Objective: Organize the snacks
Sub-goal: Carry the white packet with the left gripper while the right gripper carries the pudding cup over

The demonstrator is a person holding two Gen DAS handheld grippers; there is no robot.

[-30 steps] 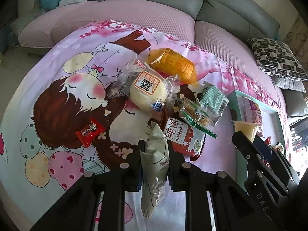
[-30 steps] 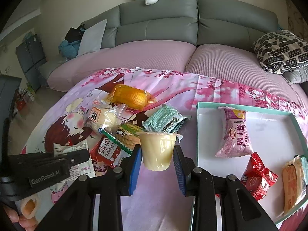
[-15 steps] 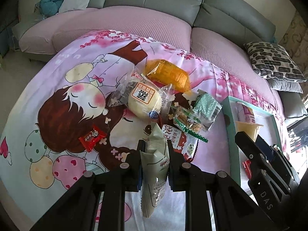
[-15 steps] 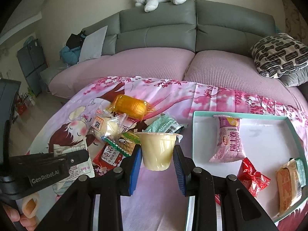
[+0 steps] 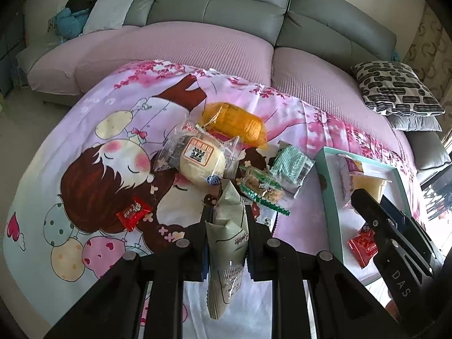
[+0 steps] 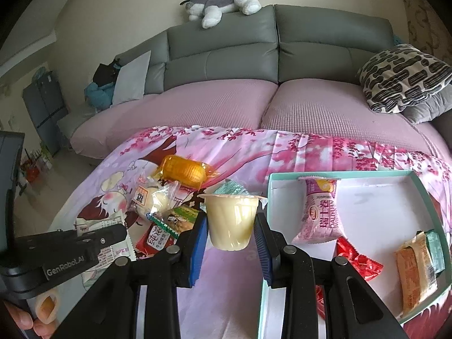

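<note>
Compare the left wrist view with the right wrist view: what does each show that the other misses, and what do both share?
Only the left wrist view shows the small red candy on the cloth. Only the right wrist view shows the plush dog on the sofa back. Both show the yellow pudding cup, the orange cake packet and the teal-rimmed tray.

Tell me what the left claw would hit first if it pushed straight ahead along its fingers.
Probably the round bun in clear wrap, lying just beyond the pale green packet that the left claw grips; depth is hard to judge.
</note>
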